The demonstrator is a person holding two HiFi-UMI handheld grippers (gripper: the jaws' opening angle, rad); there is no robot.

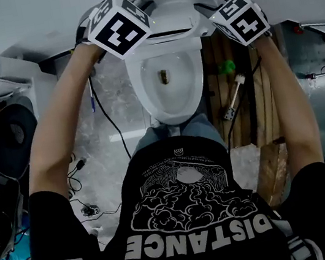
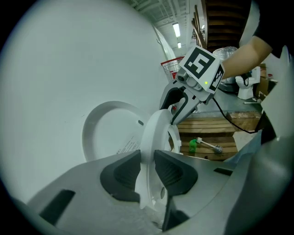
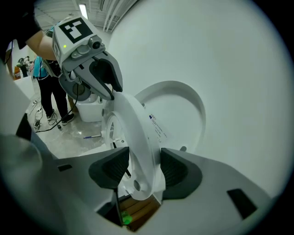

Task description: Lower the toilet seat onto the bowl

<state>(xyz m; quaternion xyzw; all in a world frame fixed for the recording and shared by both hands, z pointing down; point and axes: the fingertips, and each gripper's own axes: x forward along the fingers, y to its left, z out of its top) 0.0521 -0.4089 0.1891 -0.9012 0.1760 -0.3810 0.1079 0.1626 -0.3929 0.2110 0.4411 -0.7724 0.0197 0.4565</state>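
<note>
Seat (image 1: 171,3): half raised, tilted forward off lid (image 3: 183,110), hanging above bowl (image 1: 175,114), not yet down on it.

Left tool (image 2: 147,156): closed on seat's left rim, with the thin white edge pinched between both dark pads.

Right tool (image 3: 144,158): jaws wide, straddling seat's right side. Lid-side pad lies against top face. Thin dark gap shows at underside pad, so no firm clamp there.

Both tools: angled downward at matching height, one at each side of seat, marker cubes facing up in the head view.

Lid: upright behind seat, against the pale wall, printed label on inner face.

Bowl: directly in front of the person, between both forearms.

Floor: grey, with a black cable (image 1: 108,123) trailing left of bowl.

Pallet (image 1: 264,108): wooden, right of bowl, carrying a green-and-white item (image 1: 231,80).

Second toilet (image 1: 4,79): well apart, at far left.
</note>
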